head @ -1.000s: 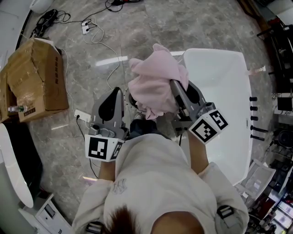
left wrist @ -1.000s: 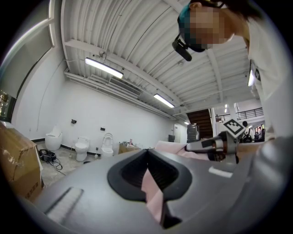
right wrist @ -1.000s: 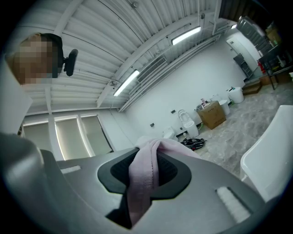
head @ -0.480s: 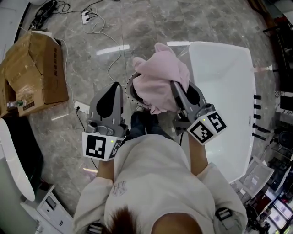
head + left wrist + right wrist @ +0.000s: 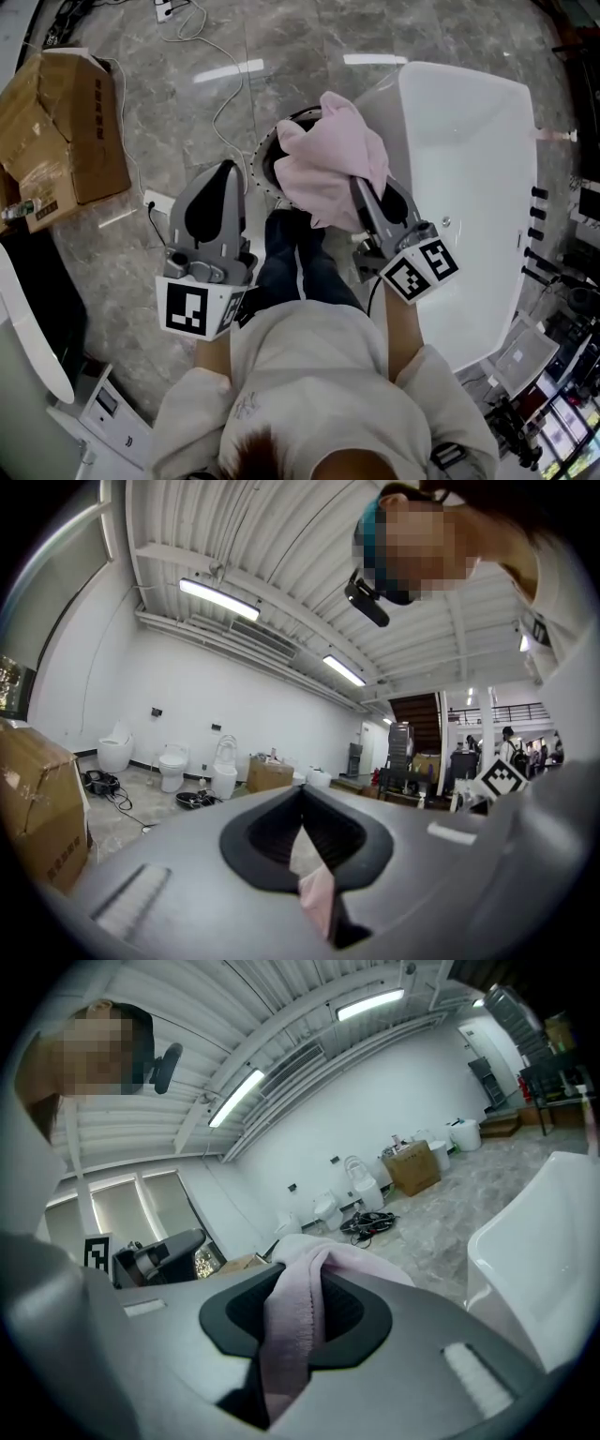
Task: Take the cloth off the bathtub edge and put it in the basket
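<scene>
We see the right gripper with its jaws closed on the pink cloth. In the right gripper view a fold of the fabric is pinched between them and spills out over the top. From the head view the bunched cloth hangs off the jaw tips, clear of the white bathtub at the right. It lies over the right part of the round, dark basket, whose pale perforated rim shows at the cloth's left and far edges. We cannot tell whether the fabric touches the basket.

The left gripper is near the basket's left side, apart from the cloth. Its jaws meet at the tips and grip nothing. In its own view we see only a sliver of pink through the gap below the closed tips.

The basket stands on the grey marble floor, between the bathtub and the left gripper and just beyond the person's jeans-clad legs. A cardboard box sits well off to the far left, with white cables trailing across the floor between it and the basket.
</scene>
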`<state>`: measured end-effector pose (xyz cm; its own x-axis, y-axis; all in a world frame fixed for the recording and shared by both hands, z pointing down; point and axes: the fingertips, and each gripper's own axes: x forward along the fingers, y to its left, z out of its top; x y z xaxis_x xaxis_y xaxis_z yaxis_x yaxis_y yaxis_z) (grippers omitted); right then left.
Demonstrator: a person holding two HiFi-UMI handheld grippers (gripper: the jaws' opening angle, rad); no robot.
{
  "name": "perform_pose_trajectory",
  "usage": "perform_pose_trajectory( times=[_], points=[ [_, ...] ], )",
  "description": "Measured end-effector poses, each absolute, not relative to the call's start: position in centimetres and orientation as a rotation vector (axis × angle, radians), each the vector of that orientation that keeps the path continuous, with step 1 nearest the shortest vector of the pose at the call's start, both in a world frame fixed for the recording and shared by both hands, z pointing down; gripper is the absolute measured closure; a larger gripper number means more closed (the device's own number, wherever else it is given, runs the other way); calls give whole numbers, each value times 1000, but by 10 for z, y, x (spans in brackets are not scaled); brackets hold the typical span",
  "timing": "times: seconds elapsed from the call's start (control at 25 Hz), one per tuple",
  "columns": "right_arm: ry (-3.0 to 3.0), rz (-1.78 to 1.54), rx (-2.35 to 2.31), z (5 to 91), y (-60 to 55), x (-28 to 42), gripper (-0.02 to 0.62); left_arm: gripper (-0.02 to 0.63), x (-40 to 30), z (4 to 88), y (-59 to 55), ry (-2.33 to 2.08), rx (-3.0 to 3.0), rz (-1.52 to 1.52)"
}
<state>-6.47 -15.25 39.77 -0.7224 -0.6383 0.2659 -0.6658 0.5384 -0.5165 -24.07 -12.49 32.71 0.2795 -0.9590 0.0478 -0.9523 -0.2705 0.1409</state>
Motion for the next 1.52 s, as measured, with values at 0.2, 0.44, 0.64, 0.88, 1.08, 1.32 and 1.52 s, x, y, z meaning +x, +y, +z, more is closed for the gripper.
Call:
perform_pose_trajectory(
  times=[0.2,0.44,0.64,0.88,1.08,1.32,1.52],
  points=[
    [-2651,927,1143,453,-153,-68,520,592,-241,363,-138,-1814,2347,-102],
    [-2573,966,1114,533,-148,-71,521,592,-227,419,-143,-1781,2274,-114],
    [-2498,995,1128,596,-149,-72,521,592,-219,457,-143,-1763,2227,-132],
    [-2390,988,1128,669,-151,-70,520,592,-208,497,-145,-1759,2214,-118],
    [-2273,984,1131,734,-155,-63,520,592,-202,522,-141,-1747,2184,-108],
    [-2151,1028,1147,792,-159,-58,520,592,-208,533,-137,-1740,2160,-82],
    [-2056,1036,1114,835,-162,-58,520,592,-207,538,-138,-1732,2158,-72]
  ],
)
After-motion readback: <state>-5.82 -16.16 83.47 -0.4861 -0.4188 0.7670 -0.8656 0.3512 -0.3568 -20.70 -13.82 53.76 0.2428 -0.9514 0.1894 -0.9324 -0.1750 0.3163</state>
